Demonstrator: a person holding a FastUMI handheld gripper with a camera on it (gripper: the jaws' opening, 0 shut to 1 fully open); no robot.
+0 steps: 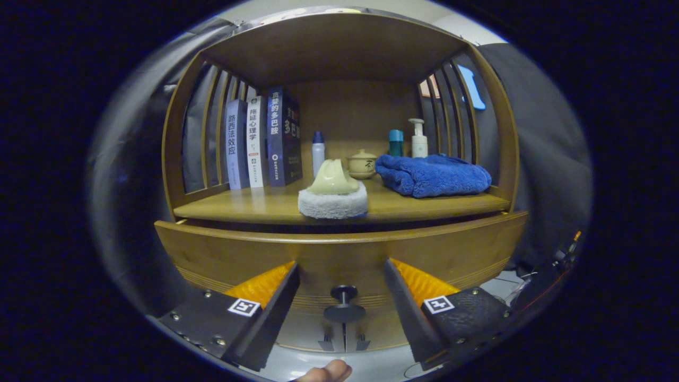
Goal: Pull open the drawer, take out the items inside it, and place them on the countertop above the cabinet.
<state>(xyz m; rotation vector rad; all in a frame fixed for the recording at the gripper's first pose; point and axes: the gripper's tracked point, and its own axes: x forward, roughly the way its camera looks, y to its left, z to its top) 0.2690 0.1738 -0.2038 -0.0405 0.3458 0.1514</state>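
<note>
Our gripper has its fingers spread wide, pressing on nothing, with the drawer's dark knob between them and free room either side of it. Just beyond stands the drawer front, its top edge slightly out from the countertop. On that shelf we see a round scrubbing pad at the front edge, a folded blue towel, books and bottles behind.

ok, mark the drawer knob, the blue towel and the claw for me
drawer knob (344, 312), gripper view, on its round dark head, between the open claw's fingers.
blue towel (432, 174), gripper view, top of the folded stack on the countertop.
claw (342, 276), gripper view, midway between its fingertips.
</note>
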